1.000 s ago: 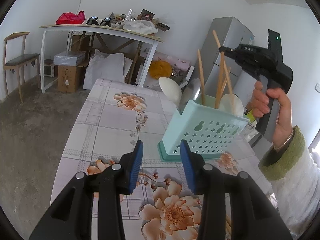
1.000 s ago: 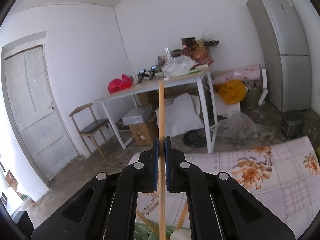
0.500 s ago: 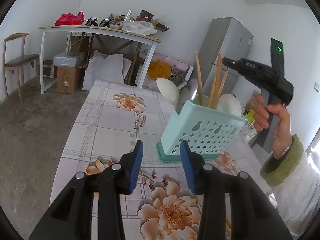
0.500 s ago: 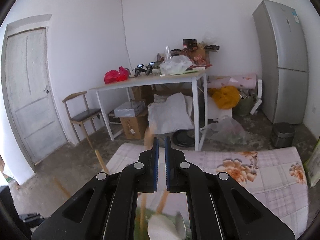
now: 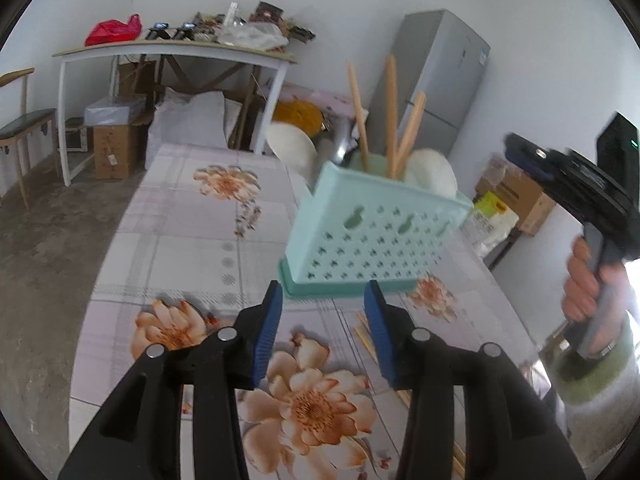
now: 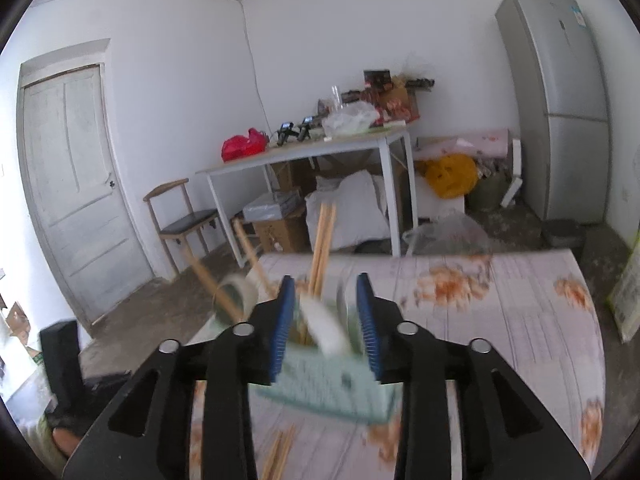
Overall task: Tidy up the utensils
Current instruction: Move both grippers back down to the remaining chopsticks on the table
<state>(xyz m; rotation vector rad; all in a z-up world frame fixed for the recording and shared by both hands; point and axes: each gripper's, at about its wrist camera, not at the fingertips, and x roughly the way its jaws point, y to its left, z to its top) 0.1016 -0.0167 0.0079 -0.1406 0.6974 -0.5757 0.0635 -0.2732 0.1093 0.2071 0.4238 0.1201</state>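
Observation:
A teal perforated utensil caddy (image 5: 376, 236) stands on the flowered table. Several wooden chopsticks (image 5: 390, 120) and white spoons (image 5: 434, 174) stick up out of it. My left gripper (image 5: 324, 296) sits low just in front of the caddy's base, its jaws opening with nothing between them. My right gripper (image 6: 325, 284) looks down on the caddy (image 6: 332, 384) and its chopsticks (image 6: 322, 240) from a short way back. Its jaws are opening and no pad presses on anything. A hand holds it at the right of the left wrist view. Loose chopsticks (image 5: 366, 334) lie on the cloth near the caddy.
The flowered tablecloth (image 5: 192, 232) runs toward a white side table (image 5: 176, 46) piled with clutter. Boxes and bags sit under that table. A grey fridge (image 5: 436, 76) stands behind the caddy. A chair (image 6: 180, 220) and a door (image 6: 76, 184) are at the left.
The right gripper let go of the chopstick, which now stands in the caddy, then drew back and spread its jaws. The left gripper shifted a little and widened slightly.

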